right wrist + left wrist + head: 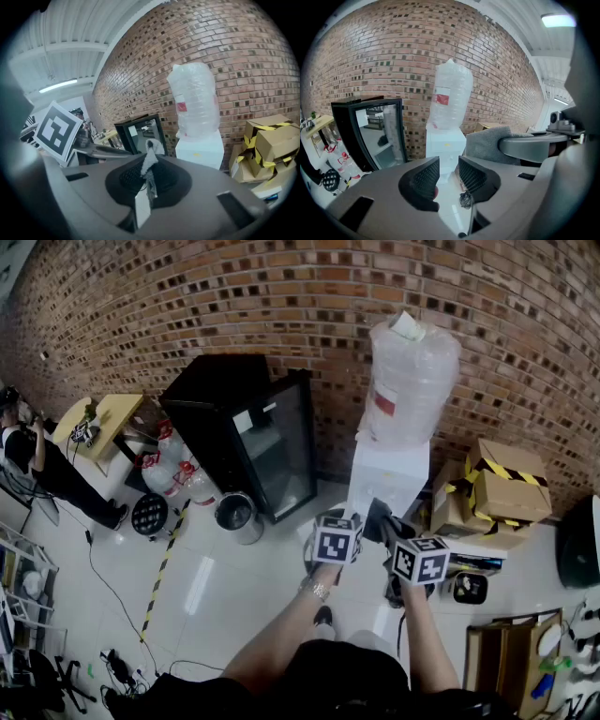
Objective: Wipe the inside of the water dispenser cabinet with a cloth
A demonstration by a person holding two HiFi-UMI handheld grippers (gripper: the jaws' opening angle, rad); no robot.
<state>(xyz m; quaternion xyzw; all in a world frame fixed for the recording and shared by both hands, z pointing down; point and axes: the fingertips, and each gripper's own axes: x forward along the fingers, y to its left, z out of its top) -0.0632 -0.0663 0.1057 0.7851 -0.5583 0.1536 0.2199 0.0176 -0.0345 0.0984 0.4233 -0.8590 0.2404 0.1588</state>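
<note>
Nearest to me, my right gripper (149, 177) is clamped on the cloth (150, 159). A thin grey fold stands up out of the closed jaws, its long axis running up and away from me. The left gripper view shows the rest of the cloth bunched just ahead of that gripper's body. My left gripper (449, 169) has its jaws parted with nothing between them, only floor showing through the gap. In the head view the two sit side by side in front of me, short of the water dispenser (386, 474).

I read this as the approach: cloth in hand, no wiping begun. The dispenser stands upright, long axis vertical, with the bottle (412, 381) on top. Its back is to the brick wall (281, 296) and its front faces me, between the black glass-door fridge (248, 437) and the cardboard boxes (497, 488). Its lower cabinet sits behind my grippers, so I cannot tell whether the door is open. The next move, I think, calls for dropping low to the cabinet front, using the free left gripper on the door if it is shut, and then leading in with the cloth.
</note>
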